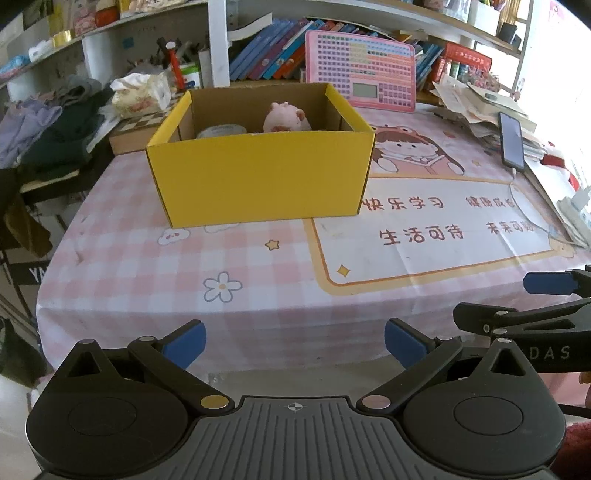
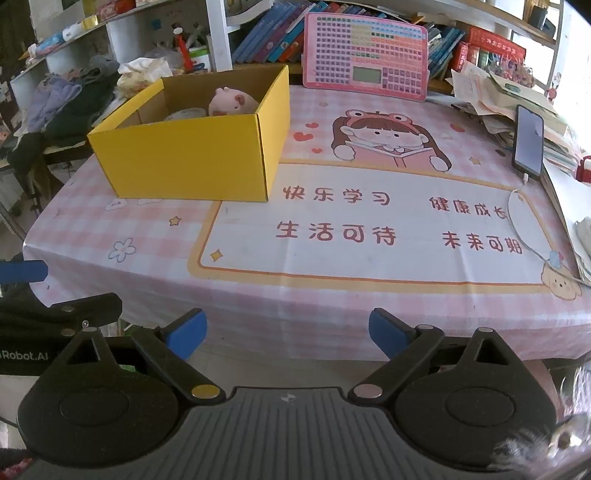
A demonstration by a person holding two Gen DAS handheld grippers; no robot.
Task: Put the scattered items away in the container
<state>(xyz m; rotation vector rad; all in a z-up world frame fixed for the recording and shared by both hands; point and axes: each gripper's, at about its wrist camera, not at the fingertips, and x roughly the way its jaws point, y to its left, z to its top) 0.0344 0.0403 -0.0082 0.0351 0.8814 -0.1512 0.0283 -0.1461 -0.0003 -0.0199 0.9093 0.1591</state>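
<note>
left wrist view had the left tongs (image 1: 295, 345) wide and empty, the box (image 1: 258, 177) well ahead on the table (image 1: 147, 277), holding a plush (image 1: 286, 118) and tape (image 1: 221, 131). right view showed the right tongs (image 2: 288, 332) wide too, box ahead-left.

Phone (image 2: 529, 142), pink chart board (image 2: 365, 55), books (image 2: 266, 35)

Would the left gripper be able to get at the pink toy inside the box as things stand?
Probably yes. The left gripper is open and empty, the box has no lid, and the toy sits uncovered; only bare tablecloth lies between.
</note>
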